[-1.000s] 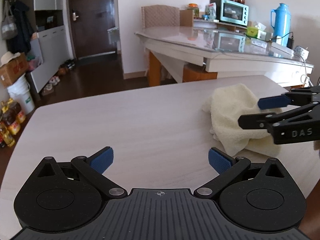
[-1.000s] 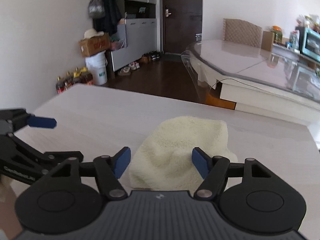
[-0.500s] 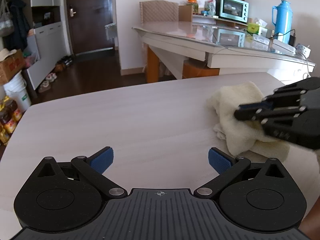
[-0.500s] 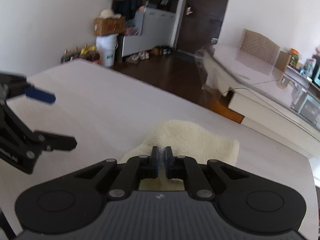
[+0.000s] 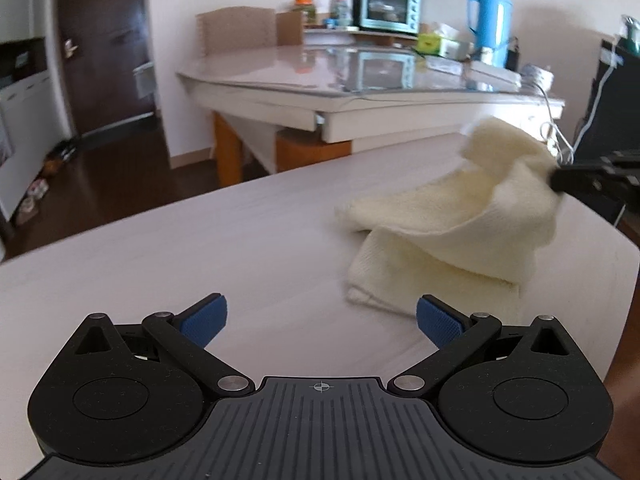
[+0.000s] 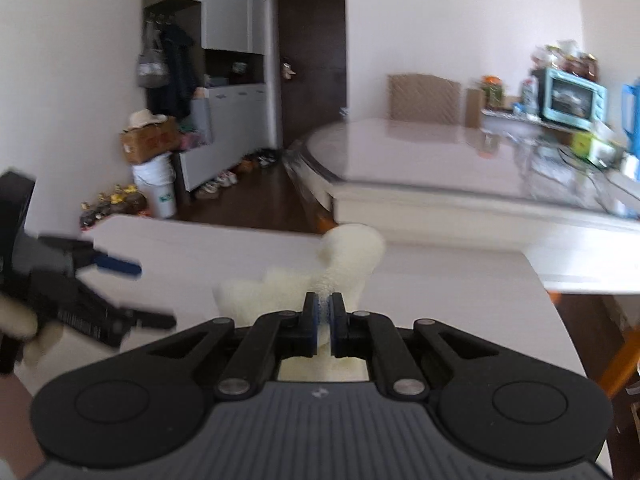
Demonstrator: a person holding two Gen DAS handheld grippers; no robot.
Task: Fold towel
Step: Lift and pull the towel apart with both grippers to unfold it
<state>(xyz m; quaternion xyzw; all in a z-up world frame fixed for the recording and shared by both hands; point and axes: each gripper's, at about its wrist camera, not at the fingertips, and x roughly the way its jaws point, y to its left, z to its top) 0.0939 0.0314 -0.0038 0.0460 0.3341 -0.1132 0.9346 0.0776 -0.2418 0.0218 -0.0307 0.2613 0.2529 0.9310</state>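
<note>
While the right tongs (image 6: 325, 322) pinch a corner of the towel (image 5: 448, 232) between their blue pads, clenched on the cloth and tilted forward and downward over the worktop (image 5: 224, 248), the left tongs (image 5: 320, 320) stand released, jaws spread wide with nothing between them, hovering low over the bare pale wood surface just beside the towel's near edge. Seen from the left wrist, the right tongs (image 5: 560, 178) enter from the right margin and carry the gripped corner clear of the surface. Seen from the right wrist, the left tongs (image 6: 132, 292) appear at the left margin, blurred, with one blue pad (image 6: 120, 266) visible.

The towel (image 6: 280, 292) is cream-coloured, thick and fluffy. Its lower part lies on the right side of the worktop in loose overlapping layers; its upper part rises as a draped, sagging sheet to the pinched corner, with a rounded lobe standing above the grip. From the left wrist view, the long axis runs from the lower left, where the cloth rests on the surface, up to the right toward the held corner. A second table (image 5: 360, 80) with a glass top stands beyond the worktop.
</note>
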